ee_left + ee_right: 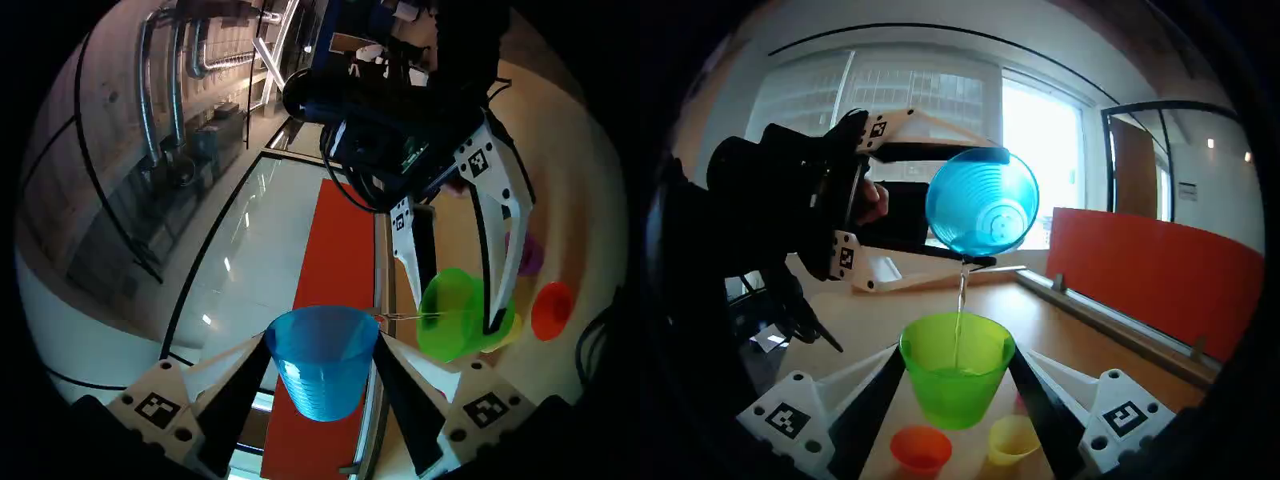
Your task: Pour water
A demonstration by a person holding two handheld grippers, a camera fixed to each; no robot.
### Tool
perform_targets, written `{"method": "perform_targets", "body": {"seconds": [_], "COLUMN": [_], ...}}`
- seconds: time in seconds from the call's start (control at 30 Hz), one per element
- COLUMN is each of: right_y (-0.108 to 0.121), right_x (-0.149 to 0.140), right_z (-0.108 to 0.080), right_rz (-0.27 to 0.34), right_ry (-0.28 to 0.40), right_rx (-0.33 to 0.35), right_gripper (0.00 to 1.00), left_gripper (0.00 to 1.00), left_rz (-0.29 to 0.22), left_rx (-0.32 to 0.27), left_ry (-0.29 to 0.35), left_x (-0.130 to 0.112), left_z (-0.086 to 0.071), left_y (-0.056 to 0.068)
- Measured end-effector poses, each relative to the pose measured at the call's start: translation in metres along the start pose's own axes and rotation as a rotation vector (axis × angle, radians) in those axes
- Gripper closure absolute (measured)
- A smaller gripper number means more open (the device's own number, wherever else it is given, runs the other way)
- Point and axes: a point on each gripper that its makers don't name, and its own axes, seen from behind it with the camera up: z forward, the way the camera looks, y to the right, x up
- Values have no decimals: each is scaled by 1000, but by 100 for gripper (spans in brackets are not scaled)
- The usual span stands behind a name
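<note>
Pouring now: the left gripper (320, 346), closed on the translucent blue plastic cup (982, 202) at centre frame, tips a thin water stream (962, 296) into the translucent green plastic cup (958, 376), clamped low-centre by the right gripper (957, 356). Any sharper tilt or sideways drift would likely send water past the rim onto the wooden table (1056, 336).

An office, going by its desks and glazing
Tall windows (1040, 152) at the far side face other buildings; a wooden desk (1056, 320) carries a red divider screen (1152, 272) on the right; a wooden door (1132, 172) stands far right; bare silver pipes (172, 88) show too.
</note>
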Motion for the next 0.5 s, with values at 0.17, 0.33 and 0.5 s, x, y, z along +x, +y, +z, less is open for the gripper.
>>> {"method": "perform_targets", "body": {"seconds": [0.17, 0.33, 0.5], "right_y": [0, 1, 1], "right_x": [0, 0, 2], "right_z": [-1, -2, -2], "right_rz": [-2, -2, -1], "right_ry": [1, 0, 2], "right_rx": [-2, -5, -5], "right_gripper": [8, 8, 8], "left_gripper": [13, 13, 13], "left_rz": [4, 4, 9], "left_rx": [1, 4, 3], "left_ry": [-1, 1, 2], "left_x": [0, 2, 3], "left_z": [0, -2, -4], "left_y": [-1, -5, -3]}}
